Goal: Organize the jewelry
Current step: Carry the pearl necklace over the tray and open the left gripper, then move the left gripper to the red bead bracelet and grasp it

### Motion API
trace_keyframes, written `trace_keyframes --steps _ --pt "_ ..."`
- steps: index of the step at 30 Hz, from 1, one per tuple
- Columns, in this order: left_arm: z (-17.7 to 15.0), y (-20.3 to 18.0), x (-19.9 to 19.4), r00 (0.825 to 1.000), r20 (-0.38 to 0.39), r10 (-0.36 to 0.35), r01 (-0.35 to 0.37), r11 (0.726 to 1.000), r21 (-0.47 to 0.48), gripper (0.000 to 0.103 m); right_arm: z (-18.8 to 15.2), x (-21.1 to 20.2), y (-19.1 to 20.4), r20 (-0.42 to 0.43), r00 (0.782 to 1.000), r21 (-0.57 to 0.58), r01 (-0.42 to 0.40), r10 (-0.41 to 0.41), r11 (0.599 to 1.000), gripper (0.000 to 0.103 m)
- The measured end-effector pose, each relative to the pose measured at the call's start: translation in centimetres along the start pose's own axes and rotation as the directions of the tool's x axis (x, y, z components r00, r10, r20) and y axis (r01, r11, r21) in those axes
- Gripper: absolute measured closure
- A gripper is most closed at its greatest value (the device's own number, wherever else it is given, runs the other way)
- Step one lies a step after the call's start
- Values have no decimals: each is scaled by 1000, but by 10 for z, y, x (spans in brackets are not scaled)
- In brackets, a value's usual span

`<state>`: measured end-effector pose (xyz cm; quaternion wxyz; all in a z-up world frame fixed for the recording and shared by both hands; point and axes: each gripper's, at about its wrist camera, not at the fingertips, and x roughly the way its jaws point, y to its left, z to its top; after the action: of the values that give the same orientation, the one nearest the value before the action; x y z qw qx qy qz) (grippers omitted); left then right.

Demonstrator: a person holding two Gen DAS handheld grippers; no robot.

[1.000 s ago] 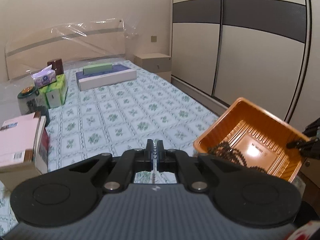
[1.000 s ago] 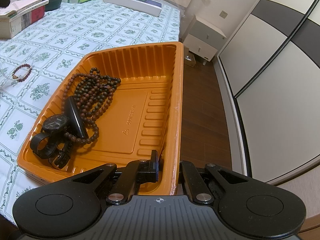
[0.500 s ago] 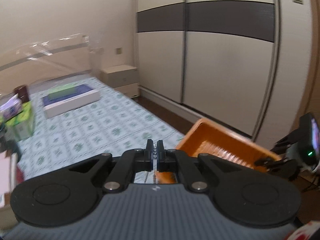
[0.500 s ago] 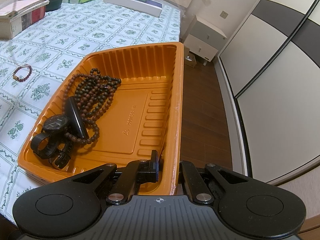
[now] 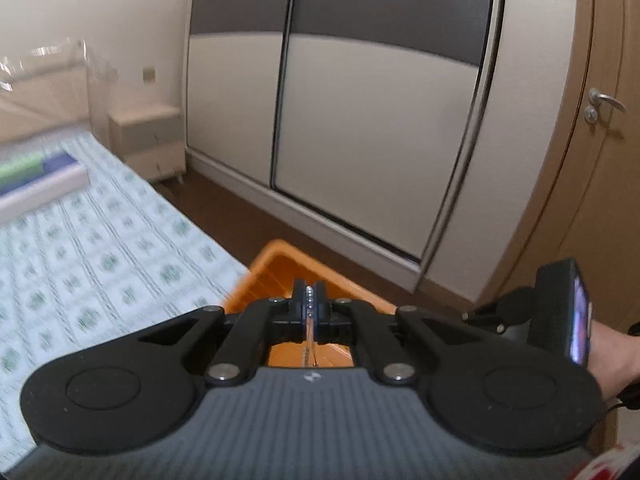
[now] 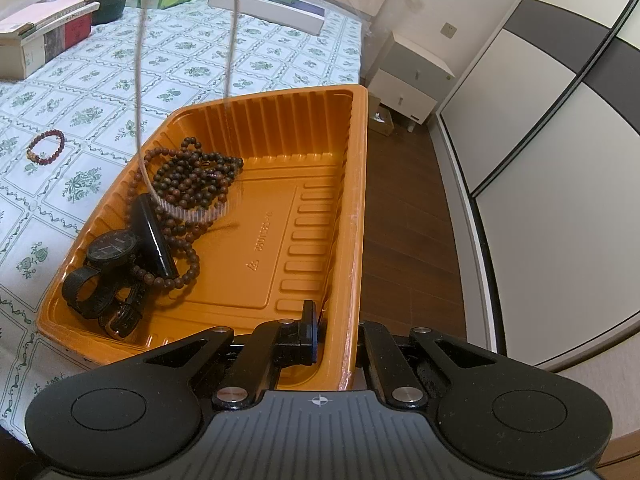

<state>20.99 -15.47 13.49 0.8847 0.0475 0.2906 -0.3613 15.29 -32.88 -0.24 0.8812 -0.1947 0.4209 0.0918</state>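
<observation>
Left wrist: wardrobe [image 5: 360, 120] ahead, bed [image 5: 100, 256] left; left gripper [image 5: 309, 300] clamped on chain [image 5: 309, 304] above tray [image 5: 280, 268].
Right wrist: right gripper [image 6: 332, 332] pinching tray [image 6: 352, 200] rim; beads [image 6: 192, 184], watch [image 6: 112, 246] inside, chain [image 6: 138, 80] dangling over them; bracelet [image 6: 46, 145] on bed [image 6: 200, 60].

Two hand-held grippers, both closed.

The left gripper [image 5: 309, 305] points gently downward, its fingers [image 5: 320, 300] pressed together on a thin silver chain [image 5: 309, 304] that hangs between them. The right gripper [image 6: 336, 328] tilts steeply down; its fingers [image 6: 308, 320] are clamped on the near rim of an orange tray [image 6: 356, 216], one finger inside the wall, the other hidden behind it. A bare forearm [image 5: 610, 356] shows at the left view's right edge.
</observation>
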Motion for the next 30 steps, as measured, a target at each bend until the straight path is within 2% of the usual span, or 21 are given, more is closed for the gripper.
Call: trace_keyframes --steps 5,19,22,23,26,30 --pt "-13 -4 32 998 -67 -10 9 1000 -17 101 0 1 -2 -1 1000 3 -2 2 1000 99" --pt "-14 -6 58 994 -104 -20 16 999 -38 101 0 2 -2 0 1000 5 -2 2 1000 99" --pt "-16 -4 58 994 -107 -4 0 999 -42 92 0 2 -2 0 1000 6 -2 2 1000 99" --pt "-17 -3 57 994 -105 -4 -1 999 -42 86 -1 2 -2 0 1000 6 -2 2 1000 99" --pt "-18 4 50 995 -99 15 -19 999 -40 84 -1 3 -3 0 1000 6 -2 2 1000 99" --pt "-25 25 29 996 -76 55 -59 997 -48 75 -1 3 -2 0 1000 7 -3 3 1000 99"
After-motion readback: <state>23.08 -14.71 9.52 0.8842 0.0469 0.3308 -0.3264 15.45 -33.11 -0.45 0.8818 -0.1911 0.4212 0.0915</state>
